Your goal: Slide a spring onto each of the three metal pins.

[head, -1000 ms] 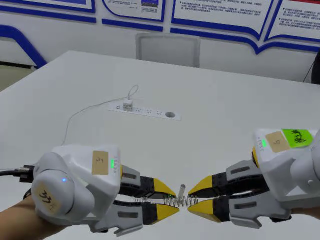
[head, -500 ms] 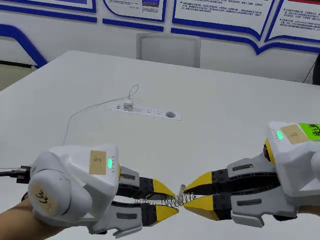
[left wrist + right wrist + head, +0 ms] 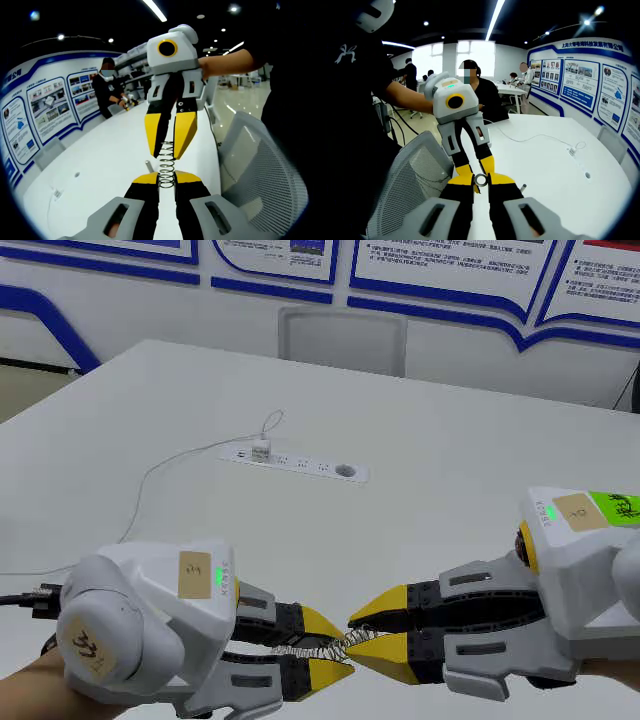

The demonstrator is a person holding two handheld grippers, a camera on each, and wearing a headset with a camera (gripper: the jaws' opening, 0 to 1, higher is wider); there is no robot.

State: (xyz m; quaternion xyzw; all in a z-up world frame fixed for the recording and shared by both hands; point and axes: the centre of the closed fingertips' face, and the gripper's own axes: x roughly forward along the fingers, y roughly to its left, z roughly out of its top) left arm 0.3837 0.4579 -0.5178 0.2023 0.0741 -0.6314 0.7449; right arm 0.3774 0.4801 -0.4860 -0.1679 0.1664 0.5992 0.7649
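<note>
A thin metal spring runs between the two grippers low in the head view. My left gripper is shut on its left end. My right gripper faces it tip to tip and is shut on the other end. In the left gripper view the spring rises from my left gripper into the right gripper. A short metal pin stands upright on the white table just beside the spring. In the right gripper view the spring shows end-on as a ring at my right gripper, with the pin to its right.
A white power strip with a plugged cable lies mid-table. A grey chair stands at the far edge. A mesh chair sits close to the near edge. People stand in the background of the gripper views.
My right gripper has moved left toward the left one, and the spring between them looks shorter. The pin that stood behind the spring is now covered by the right jaw tips.
</note>
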